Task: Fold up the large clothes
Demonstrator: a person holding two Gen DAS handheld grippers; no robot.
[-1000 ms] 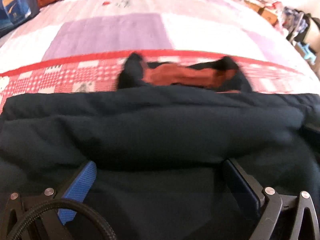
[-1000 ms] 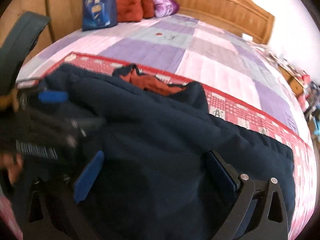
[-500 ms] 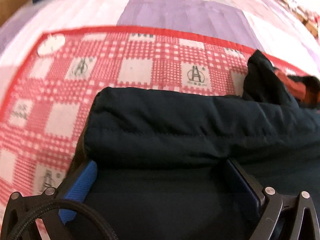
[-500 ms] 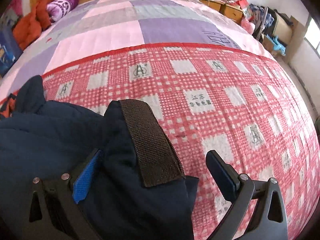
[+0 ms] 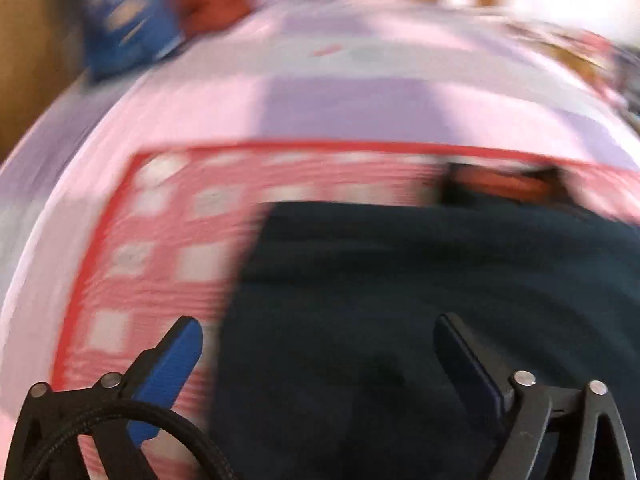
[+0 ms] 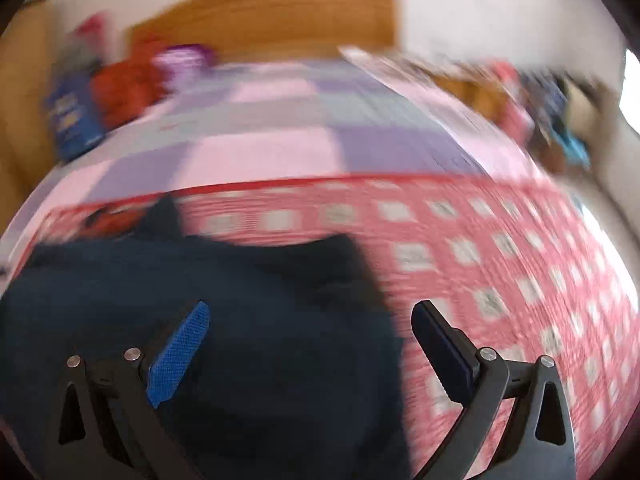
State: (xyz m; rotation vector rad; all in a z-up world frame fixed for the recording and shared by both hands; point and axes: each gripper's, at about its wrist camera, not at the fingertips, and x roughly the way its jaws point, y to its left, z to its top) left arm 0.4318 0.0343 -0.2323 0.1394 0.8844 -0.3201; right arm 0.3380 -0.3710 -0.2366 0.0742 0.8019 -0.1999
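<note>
Both claws, left claw [image 5: 318, 344] and right claw [image 6: 310, 330], have lifted released off the dark navy padded jacket [image 5: 420, 300]; its sleeves now lie folded in upon it.

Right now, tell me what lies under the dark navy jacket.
The dark navy jacket lies on a red-and-white checked cloth, itself spread over the pink-and-purple patchwork bedspread. Orange-red lining shows at its collar. Anything beneath the jacket's middle is covered.
</note>
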